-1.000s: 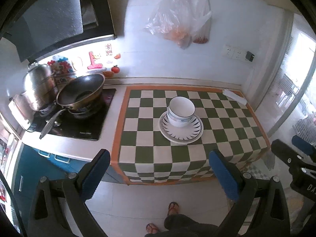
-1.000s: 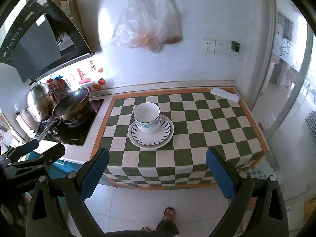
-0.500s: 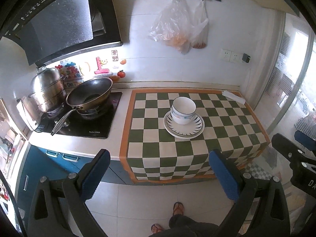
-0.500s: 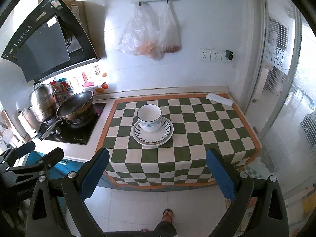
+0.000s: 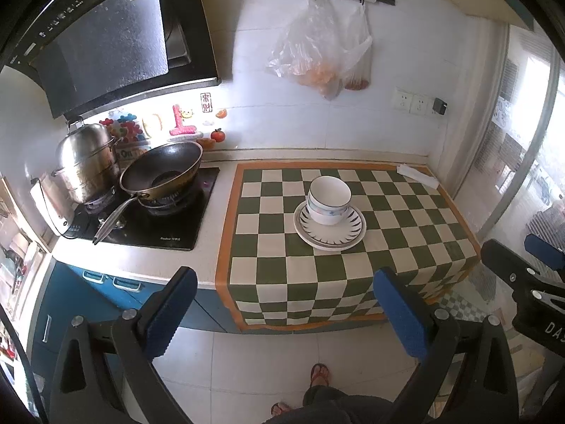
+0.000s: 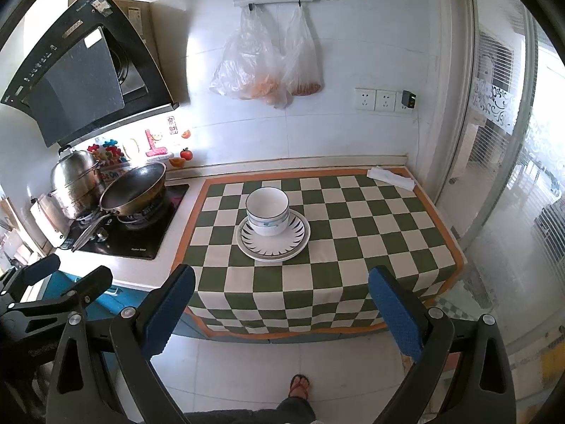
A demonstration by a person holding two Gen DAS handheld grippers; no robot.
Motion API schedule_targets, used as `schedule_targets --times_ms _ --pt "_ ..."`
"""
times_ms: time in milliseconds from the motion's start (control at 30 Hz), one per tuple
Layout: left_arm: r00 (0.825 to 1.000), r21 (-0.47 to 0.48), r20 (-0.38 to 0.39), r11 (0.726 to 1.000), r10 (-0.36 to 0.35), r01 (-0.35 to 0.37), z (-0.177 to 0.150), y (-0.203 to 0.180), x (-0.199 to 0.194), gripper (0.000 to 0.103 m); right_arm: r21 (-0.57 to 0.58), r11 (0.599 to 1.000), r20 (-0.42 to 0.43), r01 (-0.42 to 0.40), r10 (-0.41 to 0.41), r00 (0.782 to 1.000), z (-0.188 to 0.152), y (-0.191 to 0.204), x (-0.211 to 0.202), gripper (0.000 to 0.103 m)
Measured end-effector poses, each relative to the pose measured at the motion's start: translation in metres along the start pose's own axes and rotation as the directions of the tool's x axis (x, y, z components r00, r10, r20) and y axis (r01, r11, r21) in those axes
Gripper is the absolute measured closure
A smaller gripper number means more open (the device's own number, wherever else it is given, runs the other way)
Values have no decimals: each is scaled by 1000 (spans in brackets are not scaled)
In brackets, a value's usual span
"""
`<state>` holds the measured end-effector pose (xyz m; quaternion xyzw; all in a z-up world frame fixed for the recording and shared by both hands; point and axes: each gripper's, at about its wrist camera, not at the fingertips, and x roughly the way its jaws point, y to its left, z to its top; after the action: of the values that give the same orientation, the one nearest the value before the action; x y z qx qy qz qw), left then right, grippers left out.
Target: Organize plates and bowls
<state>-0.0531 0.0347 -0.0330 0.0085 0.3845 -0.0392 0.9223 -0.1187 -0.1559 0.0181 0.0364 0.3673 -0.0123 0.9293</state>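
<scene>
A kitchen with white tiled walls lies ahead of me, its bench (image 5: 215, 247) draped in a green-and-white checked cloth (image 6: 353, 233). My left fingers (image 5: 282, 304) stand wide and hold nothing, well back from the bench above the floor; my right fingers (image 6: 280, 304) likewise. On the cloth, stacked bowls (image 6: 267, 210) sit on stacked plates (image 6: 296, 243). A wok (image 5: 160, 173) rests on the stove to the left.

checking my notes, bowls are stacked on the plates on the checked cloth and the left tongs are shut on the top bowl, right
Not quite. The bowls are stacked on the plates on the checked cloth, but the left tongs are open and well back from them, holding nothing, as the left wrist view shows.
</scene>
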Motion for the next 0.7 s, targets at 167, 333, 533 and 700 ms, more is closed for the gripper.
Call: schedule_targets --times_ms 167,333,533,700 --pt "1000 -2 3 1000 -3 3 2 1 0 1 0 1000 0 3 -3 1000 2 1 0 2" --pt "1000 -5 7 1000 -1 1 5 0 0 1 5 1000 -2 9 -9 1000 5 0 2 2" --pt "1000 -6 11 1000 -2 2 6 -1 -1 1 8 1000 -5 17 -17 1000 8 -3 8 2" --pt "1000 -2 11 1000 -5 5 11 -3 -1 1 14 1000 -8 24 -24 1000 7 -7 9 2"
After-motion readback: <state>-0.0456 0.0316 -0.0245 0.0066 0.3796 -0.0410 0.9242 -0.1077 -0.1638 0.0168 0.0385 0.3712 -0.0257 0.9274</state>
